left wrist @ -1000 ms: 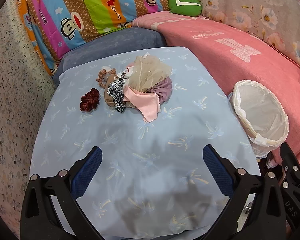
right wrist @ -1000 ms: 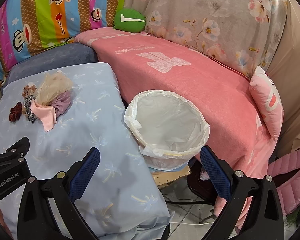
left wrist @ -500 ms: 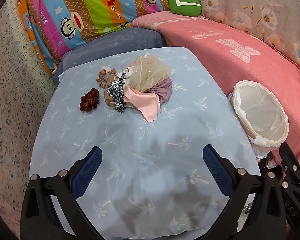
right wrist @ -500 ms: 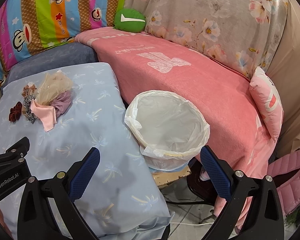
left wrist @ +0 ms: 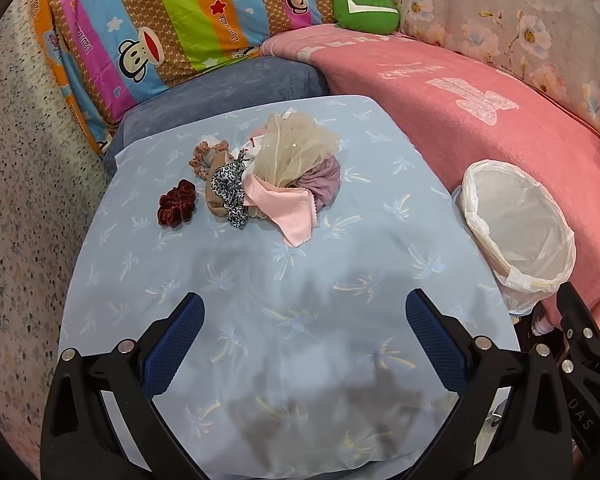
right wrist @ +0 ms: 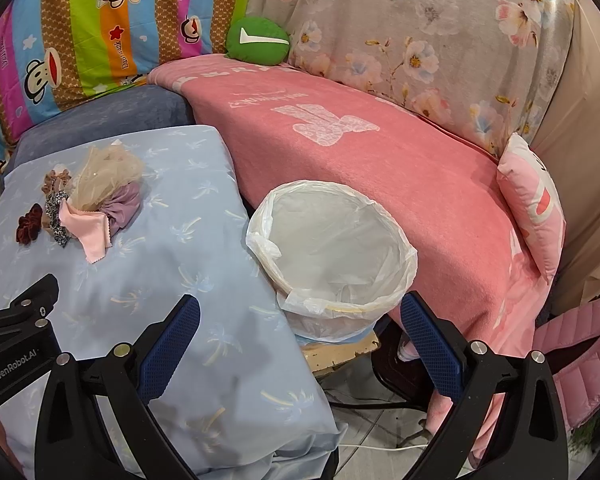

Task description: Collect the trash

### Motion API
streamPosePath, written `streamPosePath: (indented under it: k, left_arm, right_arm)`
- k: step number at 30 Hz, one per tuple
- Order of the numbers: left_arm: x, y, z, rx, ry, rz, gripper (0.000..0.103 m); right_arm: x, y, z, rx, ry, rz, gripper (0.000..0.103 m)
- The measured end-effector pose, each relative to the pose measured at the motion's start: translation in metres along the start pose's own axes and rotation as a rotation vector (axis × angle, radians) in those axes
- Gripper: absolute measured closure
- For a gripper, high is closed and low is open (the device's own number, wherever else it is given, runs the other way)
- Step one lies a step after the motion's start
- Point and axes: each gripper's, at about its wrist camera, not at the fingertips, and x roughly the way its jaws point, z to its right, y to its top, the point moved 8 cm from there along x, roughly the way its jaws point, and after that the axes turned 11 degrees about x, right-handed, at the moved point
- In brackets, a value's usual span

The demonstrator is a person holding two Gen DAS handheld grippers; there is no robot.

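While the left gripper (left wrist: 303, 336) hangs with its jaws spread wide and empty above the near edge of the blue palm-print cloth (left wrist: 284, 280), the left wrist view shows the trash heap (left wrist: 276, 178) of fabric scraps and scrunchies toward the surface's far edge, a dark red scrunchie (left wrist: 177, 208) lying just apart on its left, and the bag-lined bin (left wrist: 518, 236) beyond the right edge. The right wrist view shows the right gripper (right wrist: 299, 342) equally released, holding nothing, poised before the bin (right wrist: 332, 256), which sits on a small stand wedged between the surface and a pink blanket (right wrist: 380, 168); only here appear a pink pillow (right wrist: 534, 204) and floor tiles (right wrist: 376, 432).
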Motion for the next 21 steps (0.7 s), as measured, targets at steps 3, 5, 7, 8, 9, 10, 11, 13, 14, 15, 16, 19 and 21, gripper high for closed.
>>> streamPosePath:
  k: [3,5,7,8,9,10,11,13,14,15,16,19,21]
  left_arm:
    - [-0.0005,0.0003,0.0007,0.002,0.0,0.001,0.007]
    - [-0.001,0.0006,0.0011,0.003,0.0,0.003,0.007]
    - [-0.0016,0.0013,0.0018,0.004,-0.001,0.005,0.007]
    - [-0.0018,0.0018,0.0022,0.005,-0.001,0.006,0.007]
    - [-0.0019,0.0018,0.0024,0.007,-0.001,0.007,0.007]
    - [-0.0022,0.0019,0.0026,0.008,-0.001,0.008,0.007]
    - [-0.0025,0.0023,0.0029,0.009,-0.001,0.009,0.007]
    - [-0.0025,0.0025,0.0027,0.01,-0.001,0.011,0.007]
    - [-0.0026,0.0028,0.0028,0.011,-0.001,0.011,0.007]
    - [-0.0026,0.003,0.0028,0.011,-0.001,0.012,0.007]
    - [-0.0025,0.0032,0.0029,0.011,-0.002,0.012,0.007]
    - [-0.0026,0.0032,0.0031,0.011,-0.002,0.012,0.007]
    - [-0.0027,0.0032,0.0035,0.012,-0.005,0.013,0.007]
  right_arm:
    - [0.0,0.0008,0.0013,0.002,-0.002,0.0,0.006]
    - [-0.0003,0.001,0.002,0.002,-0.003,0.002,0.006]
    - [0.0,0.0014,0.0023,0.003,-0.004,0.002,0.006]
    - [0.0,0.0013,0.0024,0.002,-0.004,0.002,0.006]
    - [0.0,0.0014,0.0025,0.002,-0.004,0.002,0.006]
    - [0.0,0.0014,0.0024,0.002,-0.004,0.002,0.006]
    - [0.0,0.0014,0.0025,0.002,-0.004,0.002,0.006]
    - [0.0001,0.0016,0.0027,0.002,-0.003,0.002,0.006]
    - [0.0,0.0015,0.0025,0.001,-0.004,0.002,0.006]
    - [0.0001,0.0015,0.0026,0.002,-0.004,0.002,0.006]
    - [0.0,0.0015,0.0026,0.002,-0.004,0.002,0.006]
    - [0.0001,0.0015,0.0025,0.002,-0.004,0.002,0.006]
    - [0.0001,0.0014,0.0025,0.002,-0.003,0.002,0.006]
